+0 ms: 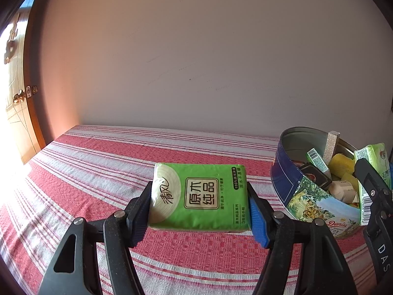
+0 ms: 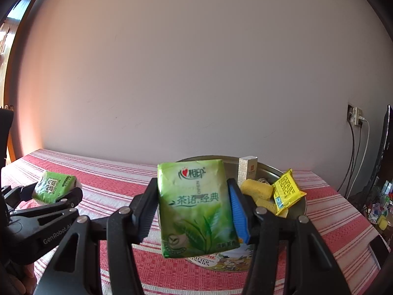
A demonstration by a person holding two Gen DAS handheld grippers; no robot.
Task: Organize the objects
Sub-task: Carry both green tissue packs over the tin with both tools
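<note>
the left tool (image 1: 200, 205) pinches a green tissue pack (image 1: 199, 196) by its two short sides, held above the striped desk (image 1: 98, 172), left of the cookie tin (image 1: 307, 196). the right tool (image 2: 194, 206) pinches a tea-leaf tissue pack (image 2: 196, 206) in front of the tin. both packs look light, soft and slick-wrapped; a side grip across the middle seems best, firm enough not to slip.

Setting: home, a lived-in room | evidence: striped red-and-white cloth (image 1: 152, 152) on table; wooden door (image 1: 17, 113) with brass handle; wall socket (image 2: 354, 117) with cables; butter-cookie tin (image 1: 316, 196) holding odds and ends
</note>
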